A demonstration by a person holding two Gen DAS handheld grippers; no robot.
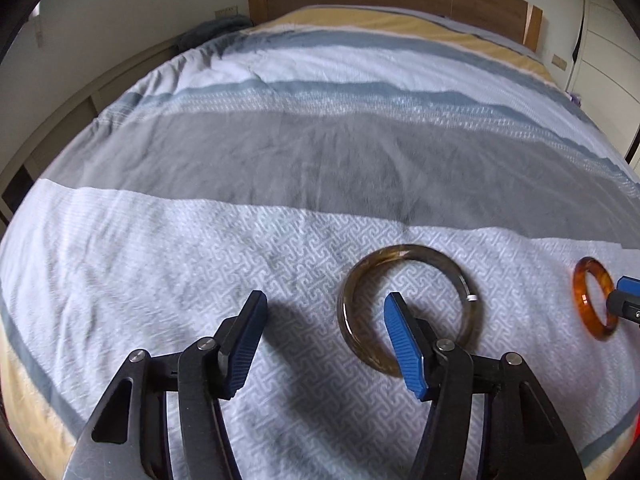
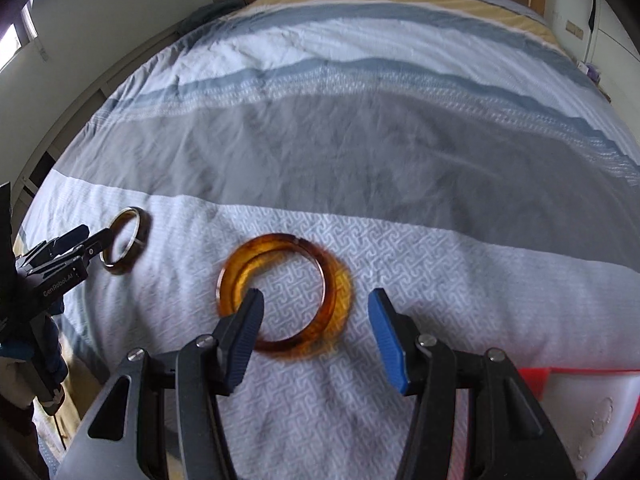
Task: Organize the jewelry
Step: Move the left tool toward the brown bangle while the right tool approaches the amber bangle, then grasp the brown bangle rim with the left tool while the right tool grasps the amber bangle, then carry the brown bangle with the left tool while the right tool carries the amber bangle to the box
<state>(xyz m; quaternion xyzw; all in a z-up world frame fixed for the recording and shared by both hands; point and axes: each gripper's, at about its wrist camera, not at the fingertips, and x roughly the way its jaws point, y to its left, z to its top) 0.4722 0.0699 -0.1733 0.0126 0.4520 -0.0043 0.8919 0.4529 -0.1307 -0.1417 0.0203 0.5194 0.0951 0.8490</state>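
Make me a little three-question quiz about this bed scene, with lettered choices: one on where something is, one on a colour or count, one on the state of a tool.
1. Where do the bangles lie?
A. on the bedspread
B. on the headboard
C. in a box

2. How many bangles are there?
A. one
B. two
C. four

3. How does the right gripper stand?
A. shut on a bangle
B. open over a bangle
C. open far from any bangle

Answers:
1 A: both rest flat on the patterned bedspread.
2 B: a smoky brown bangle and an amber bangle.
3 B: the right gripper has its fingers apart, one inside the amber ring, one outside, not pressing.
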